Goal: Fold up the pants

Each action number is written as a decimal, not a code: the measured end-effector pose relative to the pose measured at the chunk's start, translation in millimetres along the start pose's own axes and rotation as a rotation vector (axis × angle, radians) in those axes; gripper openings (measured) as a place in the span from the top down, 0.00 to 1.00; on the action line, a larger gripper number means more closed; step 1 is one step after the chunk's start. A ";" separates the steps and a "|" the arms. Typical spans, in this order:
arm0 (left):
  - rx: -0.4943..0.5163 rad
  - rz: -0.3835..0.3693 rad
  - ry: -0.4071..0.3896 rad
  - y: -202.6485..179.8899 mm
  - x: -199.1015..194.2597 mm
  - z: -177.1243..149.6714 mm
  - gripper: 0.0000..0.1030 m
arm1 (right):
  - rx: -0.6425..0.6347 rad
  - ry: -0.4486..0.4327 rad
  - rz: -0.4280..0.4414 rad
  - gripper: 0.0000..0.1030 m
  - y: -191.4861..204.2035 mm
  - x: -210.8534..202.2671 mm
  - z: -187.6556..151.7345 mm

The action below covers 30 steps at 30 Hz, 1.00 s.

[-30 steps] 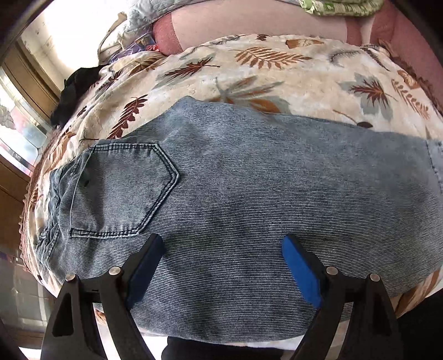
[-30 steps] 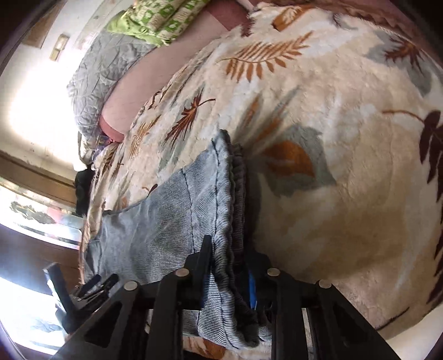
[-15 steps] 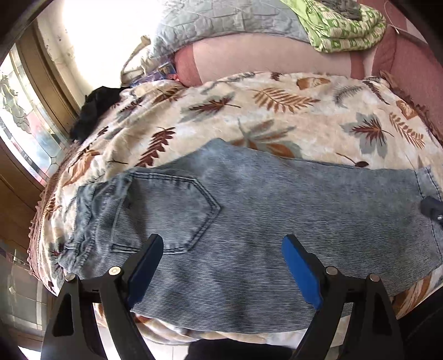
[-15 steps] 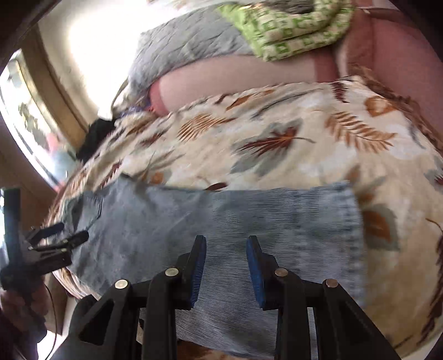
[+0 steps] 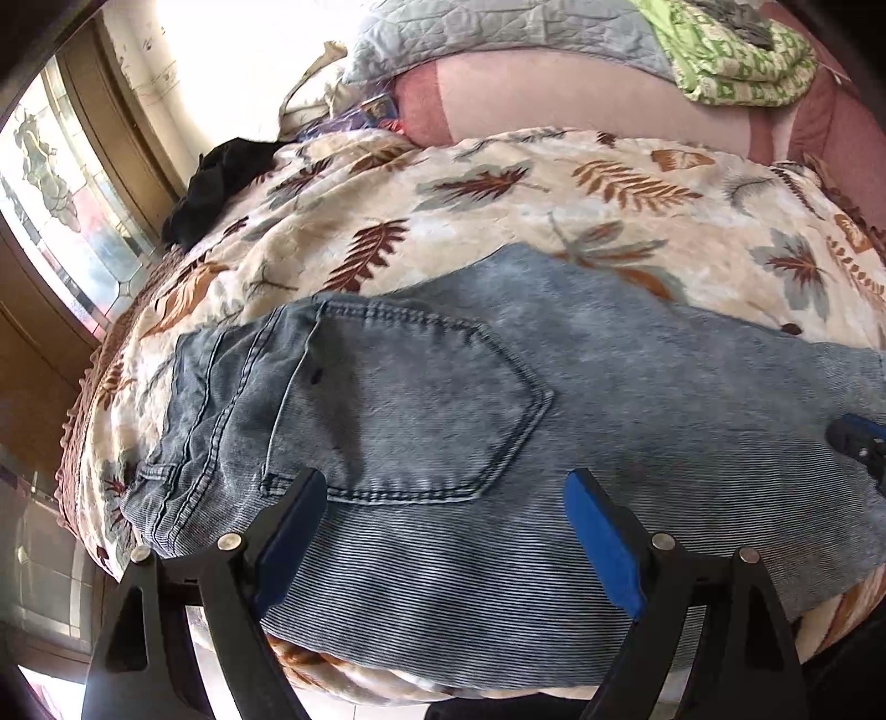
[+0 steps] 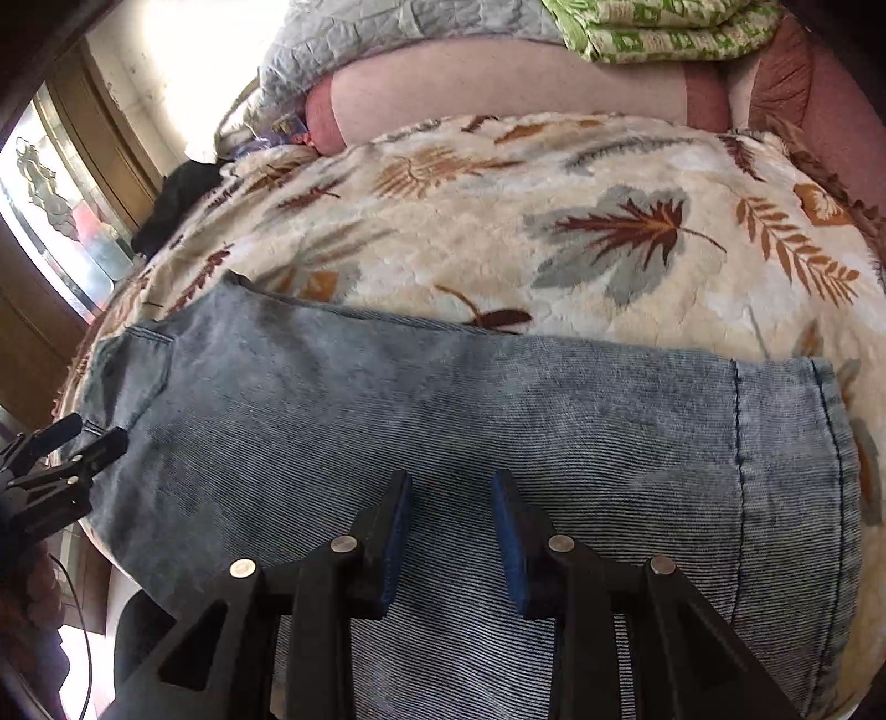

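Observation:
Light blue jeans [image 5: 581, 421] lie flat on a leaf-print blanket [image 5: 498, 221], folded lengthwise with the back pocket [image 5: 421, 404] up. The waist is at the left, the hem [image 6: 830, 471] at the right. My left gripper [image 5: 446, 487] is wide open and empty, hovering just above the seat below the pocket. My right gripper [image 6: 451, 493] is open with a narrower gap and empty, above the lower leg [image 6: 498, 421]. Its tip shows at the right edge of the left wrist view [image 5: 858, 443]. The left gripper shows at the left edge of the right wrist view [image 6: 66, 465].
A pink bolster [image 5: 581, 99], a grey quilt [image 5: 498, 33] and a green patterned blanket [image 5: 736, 61] lie at the head of the bed. A black garment [image 5: 221, 183] sits at the far left corner. A window with a wooden frame [image 5: 66, 183] is on the left. The bed's near edge is just below the jeans.
My right gripper let go of the hem, opened, and swung to face across the leg. The jeans' leg now lies flat. My left gripper stayed open and drew back slightly.

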<state>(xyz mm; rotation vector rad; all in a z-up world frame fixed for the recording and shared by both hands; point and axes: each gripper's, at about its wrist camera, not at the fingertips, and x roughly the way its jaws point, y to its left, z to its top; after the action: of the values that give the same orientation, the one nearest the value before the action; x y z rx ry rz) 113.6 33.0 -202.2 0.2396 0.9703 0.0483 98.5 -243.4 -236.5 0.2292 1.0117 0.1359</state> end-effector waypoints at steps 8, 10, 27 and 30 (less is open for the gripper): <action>-0.035 -0.011 0.000 13.5 -1.7 -3.0 0.14 | -0.010 -0.057 0.037 0.70 3.4 -13.4 0.6; -0.040 -0.021 -0.026 14.6 -11.8 -0.2 0.14 | -0.020 -0.103 0.060 0.70 5.9 -22.9 0.5; 0.000 -0.067 -0.292 -7.8 -134.4 20.0 0.14 | 0.013 -0.280 0.105 0.70 -16.7 -77.9 -9.3; 0.015 -0.076 -0.315 -14.8 -146.2 21.1 0.14 | 0.030 -0.300 0.098 0.70 -25.7 -85.8 -12.1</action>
<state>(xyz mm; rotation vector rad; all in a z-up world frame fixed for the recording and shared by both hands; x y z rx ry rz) 47.2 -6.8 -75.5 0.2170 0.6657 -0.0648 43.3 -285.4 -178.5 0.3164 0.7052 0.1699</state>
